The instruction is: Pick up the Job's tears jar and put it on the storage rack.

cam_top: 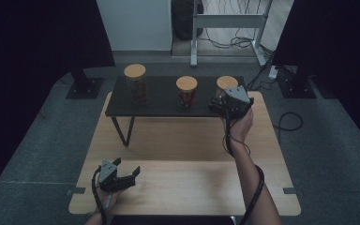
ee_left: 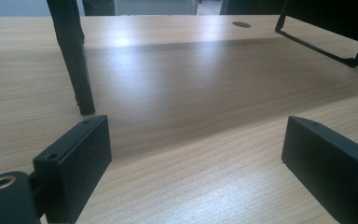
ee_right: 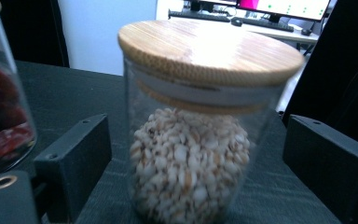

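Clear glass jar (ee_right: 193, 154) with pale beige-and-white grains, capped by a tan wooden lid (ee_right: 209, 46) with fine straight grain. Neighbouring jar (ee_right: 2, 116): dark red contents. Shelf (cam_top: 159, 105): matt black, black legs. Table (cam_top: 183, 159): light wood with long streaked grain. Right claw (ee_right: 196, 168) and left claw (ee_left: 196, 158): black, with brass-coloured screw eyelets. Floor: grey carpet

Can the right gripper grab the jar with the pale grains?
Probably yes. The right gripper is open, with the grain jar standing between its jaws on the black shelf; the pads look clear of the glass.
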`<state>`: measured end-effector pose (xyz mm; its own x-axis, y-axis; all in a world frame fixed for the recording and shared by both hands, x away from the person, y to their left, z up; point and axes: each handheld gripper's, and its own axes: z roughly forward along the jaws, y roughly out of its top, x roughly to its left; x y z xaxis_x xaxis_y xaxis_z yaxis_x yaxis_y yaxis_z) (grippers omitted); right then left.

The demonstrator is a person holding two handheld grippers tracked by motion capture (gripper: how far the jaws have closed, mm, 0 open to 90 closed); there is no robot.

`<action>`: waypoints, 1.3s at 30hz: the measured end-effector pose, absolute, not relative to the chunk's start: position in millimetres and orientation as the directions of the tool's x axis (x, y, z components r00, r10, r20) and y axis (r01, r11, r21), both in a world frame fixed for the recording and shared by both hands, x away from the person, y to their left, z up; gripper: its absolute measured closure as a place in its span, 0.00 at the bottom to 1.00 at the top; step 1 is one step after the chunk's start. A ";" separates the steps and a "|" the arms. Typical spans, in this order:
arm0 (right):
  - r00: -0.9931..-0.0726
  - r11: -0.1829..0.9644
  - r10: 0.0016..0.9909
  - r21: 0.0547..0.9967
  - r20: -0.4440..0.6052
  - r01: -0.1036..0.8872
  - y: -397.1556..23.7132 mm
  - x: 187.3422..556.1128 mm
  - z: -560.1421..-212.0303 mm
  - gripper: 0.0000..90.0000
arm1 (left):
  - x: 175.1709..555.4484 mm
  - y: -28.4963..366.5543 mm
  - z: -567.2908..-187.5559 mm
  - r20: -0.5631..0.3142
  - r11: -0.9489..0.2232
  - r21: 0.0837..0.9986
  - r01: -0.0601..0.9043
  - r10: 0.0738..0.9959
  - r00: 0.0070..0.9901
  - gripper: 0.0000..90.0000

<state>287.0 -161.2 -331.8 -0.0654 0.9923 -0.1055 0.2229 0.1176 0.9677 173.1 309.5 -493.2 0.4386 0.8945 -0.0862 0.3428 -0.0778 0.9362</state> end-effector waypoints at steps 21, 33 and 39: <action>-0.087 0.074 0.994 0.985 -0.060 0.158 -176.0 229.0 -356.2 0.08 | 171.6 305.0 -493.6 -0.083 -0.089 0.934 0.346 0.888 0.452 0.09; -0.116 0.058 0.992 0.986 -0.040 0.159 -180.5 201.1 -382.6 0.08 | 168.0 303.4 -493.1 -0.071 -0.101 0.936 0.336 0.882 0.466 0.09; -0.122 0.040 0.992 0.987 -0.020 0.159 -180.9 185.5 -393.6 0.08 | 166.5 301.8 -493.3 -0.073 -0.100 0.938 0.332 0.879 0.471 0.09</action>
<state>185.5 -180.9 -393.6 -0.1218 0.9923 -0.0205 0.1585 0.0398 0.9866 166.5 301.8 -493.3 0.4707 0.8793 -0.0728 0.3319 -0.1001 0.9380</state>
